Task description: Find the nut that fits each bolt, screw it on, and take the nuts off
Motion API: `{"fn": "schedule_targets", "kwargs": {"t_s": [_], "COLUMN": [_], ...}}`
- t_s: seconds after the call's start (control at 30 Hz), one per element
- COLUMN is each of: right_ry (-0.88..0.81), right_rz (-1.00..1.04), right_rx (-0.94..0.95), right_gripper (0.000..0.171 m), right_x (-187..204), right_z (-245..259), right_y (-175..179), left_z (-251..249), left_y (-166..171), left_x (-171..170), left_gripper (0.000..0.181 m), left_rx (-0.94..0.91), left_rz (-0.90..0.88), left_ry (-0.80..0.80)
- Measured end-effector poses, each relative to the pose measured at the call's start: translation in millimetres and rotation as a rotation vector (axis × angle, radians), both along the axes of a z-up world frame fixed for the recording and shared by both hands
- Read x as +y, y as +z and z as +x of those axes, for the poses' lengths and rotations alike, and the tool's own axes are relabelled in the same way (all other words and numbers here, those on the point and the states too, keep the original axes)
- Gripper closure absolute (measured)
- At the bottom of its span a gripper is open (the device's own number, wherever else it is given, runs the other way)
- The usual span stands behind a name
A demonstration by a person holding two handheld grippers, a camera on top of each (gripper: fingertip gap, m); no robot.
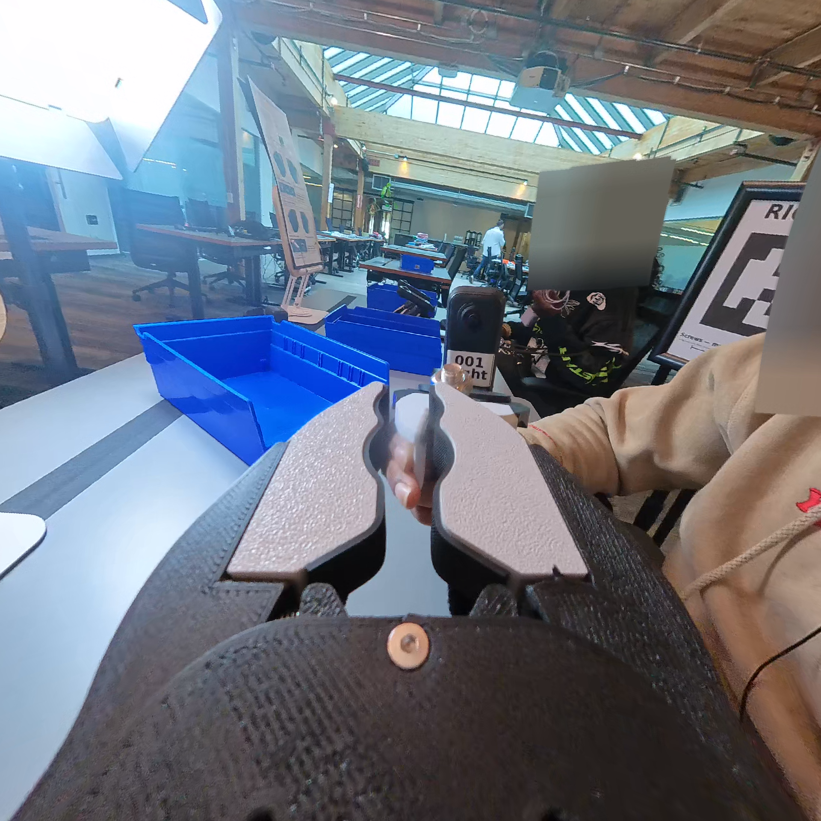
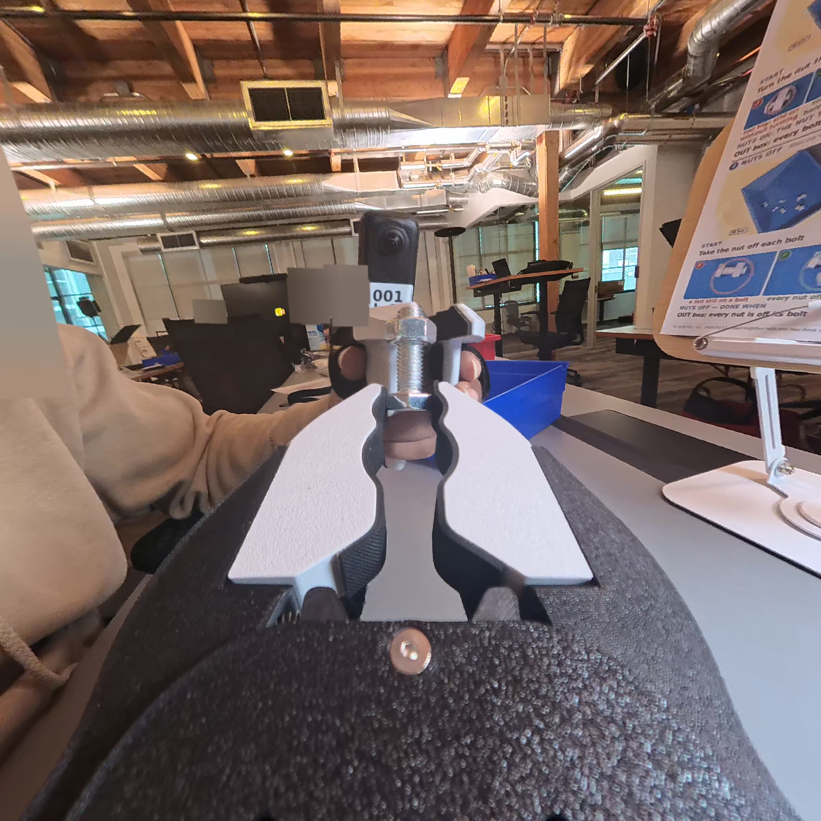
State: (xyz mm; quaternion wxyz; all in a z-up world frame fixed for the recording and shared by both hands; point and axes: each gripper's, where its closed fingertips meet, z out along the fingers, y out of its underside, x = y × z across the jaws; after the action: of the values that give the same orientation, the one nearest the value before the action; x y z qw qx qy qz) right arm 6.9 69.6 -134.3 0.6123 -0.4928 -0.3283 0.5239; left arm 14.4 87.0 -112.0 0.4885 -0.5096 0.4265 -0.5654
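Up front in your left wrist view, your left gripper [image 1: 409, 391] shows a narrow gap; the bolt [image 1: 452, 376] pokes up just past its right tip, blurred, and whether the nut is pinched can't be told here. A blue bin [image 1: 249, 377] sits left on the table [image 1: 89, 453].

Right wrist view: your right gripper [image 2: 411, 397] clamps the bolt's [image 2: 411, 364] hex head, shaft upright; the nut [image 2: 409, 329] sits at top, between the far left gripper's [image 2: 411, 331] fingers.
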Motion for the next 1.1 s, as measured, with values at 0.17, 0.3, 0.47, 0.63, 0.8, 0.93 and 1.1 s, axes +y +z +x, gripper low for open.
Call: {"fn": "schedule_targets", "kwargs": {"t_s": [0.17, 0.3, 0.47, 0.63, 0.8, 0.93, 1.1], "right_ry": [-0.008, -0.013, -0.022, -0.052, -0.060, -0.053, -0.056], "right_rz": [-0.008, 0.000, 0.001, 0.012, 0.025, 0.022, 0.004], "right_rx": [-0.013, -0.049, -0.068, -0.119, -0.159, -0.151, -0.120], "right_gripper": [0.152, 0.152, 0.152, 0.152, 0.152, 0.152, 0.152], "right_x": [2, 2, 3, 5, 5, 5, 8], "right_z": [0, -5, -7, -9, -9, -9, -6], "right_y": [-3, -8, -11, -17, -21, -20, -19], "left_z": [2, 10, 11, 13, 15, 13, 7], "left_y": [2, -5, -7, -11, -13, -13, -8], "left_x": [-9, -19, -18, -19, -21, -20, -16], "left_gripper": [0.160, 0.159, 0.162, 0.162, 0.162, 0.162, 0.162], "left_rx": [-0.007, 0.030, 0.046, 0.070, 0.080, 0.070, 0.044], "left_rz": [-0.003, 0.024, 0.029, 0.044, 0.055, 0.059, 0.055], "left_ry": [-0.051, -0.076, -0.064, -0.056, -0.062, -0.055, -0.052]}}
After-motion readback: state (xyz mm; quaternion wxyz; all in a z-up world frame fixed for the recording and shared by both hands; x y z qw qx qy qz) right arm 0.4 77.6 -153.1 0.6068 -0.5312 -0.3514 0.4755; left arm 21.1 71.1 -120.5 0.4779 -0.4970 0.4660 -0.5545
